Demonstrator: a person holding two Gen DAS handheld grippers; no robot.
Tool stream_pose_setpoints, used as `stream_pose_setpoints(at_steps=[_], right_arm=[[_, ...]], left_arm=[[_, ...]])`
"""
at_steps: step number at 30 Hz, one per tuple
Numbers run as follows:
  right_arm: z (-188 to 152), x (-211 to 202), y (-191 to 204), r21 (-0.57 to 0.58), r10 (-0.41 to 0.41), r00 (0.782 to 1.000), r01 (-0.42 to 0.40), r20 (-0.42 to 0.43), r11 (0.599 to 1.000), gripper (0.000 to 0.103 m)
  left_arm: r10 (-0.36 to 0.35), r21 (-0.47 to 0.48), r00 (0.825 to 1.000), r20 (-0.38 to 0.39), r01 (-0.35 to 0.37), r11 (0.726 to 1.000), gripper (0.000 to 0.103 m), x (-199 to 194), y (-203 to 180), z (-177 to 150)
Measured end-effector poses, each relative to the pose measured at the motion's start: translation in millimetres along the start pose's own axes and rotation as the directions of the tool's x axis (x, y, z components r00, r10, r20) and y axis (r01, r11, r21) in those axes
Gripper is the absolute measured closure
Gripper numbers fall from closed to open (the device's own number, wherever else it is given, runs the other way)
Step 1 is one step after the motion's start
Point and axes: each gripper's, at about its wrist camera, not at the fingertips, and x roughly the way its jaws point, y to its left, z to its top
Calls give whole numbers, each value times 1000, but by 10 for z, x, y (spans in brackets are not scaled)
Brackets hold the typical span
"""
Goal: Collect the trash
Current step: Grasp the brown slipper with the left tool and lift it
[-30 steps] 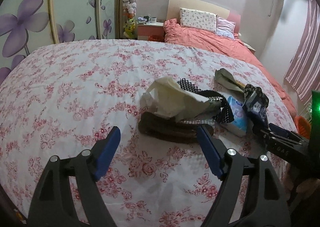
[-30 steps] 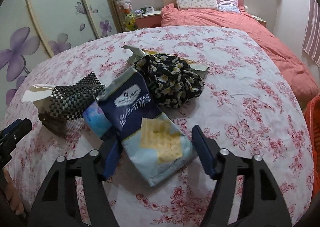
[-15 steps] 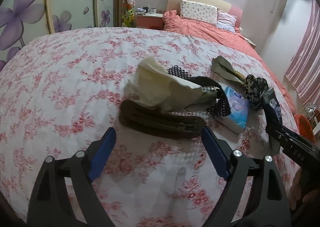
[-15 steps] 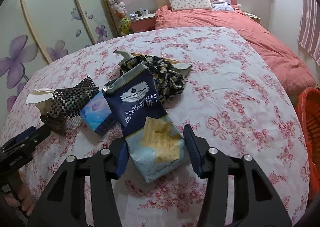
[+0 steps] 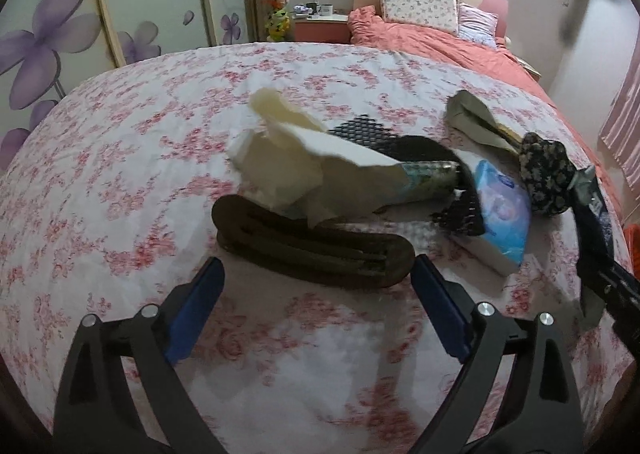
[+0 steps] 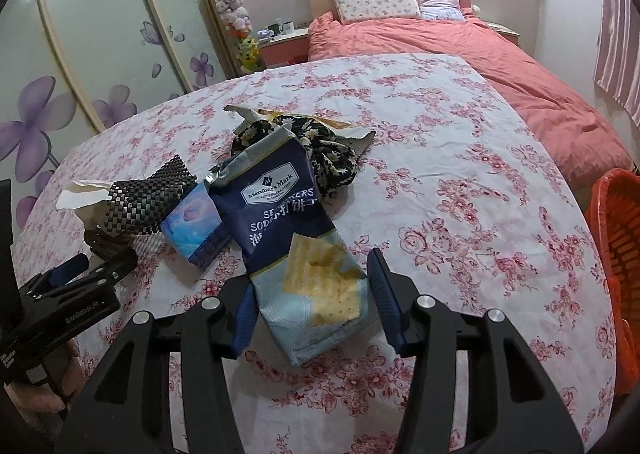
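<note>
A pile of litter lies on the flowered bedspread. In the left wrist view my left gripper is open and its jaws are still opening. Its blue fingertips flank the near edge of a dark brown folded thing without touching it. Crumpled white paper rests on top of that. In the right wrist view my right gripper is shut on the lower end of a navy cracker bag. A blue tissue pack and a black woven piece lie to its left.
A dark flowered cloth and a torn wrapper sit behind the cracker bag. An orange basket stands off the bed's right edge. The left gripper and the hand holding it show at lower left. A red quilt covers the far bed.
The left gripper has come closer to the brown thing and its jaws have spread wider. The right jaws have narrowed onto the cracker bag.
</note>
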Motion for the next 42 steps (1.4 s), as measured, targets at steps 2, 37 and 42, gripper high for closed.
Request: stream_pose_setpoints(at_steps=[2,37,42], right_arm=[[0,-2,-9,4,2,1000,-2,1,1000,52],[-50,28,-87,16,6,1000,-5,-5,1000,52],[-47,40,-107,19,3,1000,-3,-5,1000,52]], left_arm=[[13,-7,1000,-3,-13,1000,11,5,104,-11],[41,-127,999,16,-39,991,70,207,923,300],[45,-140,999,23,-41,989,63,182,1073,270]])
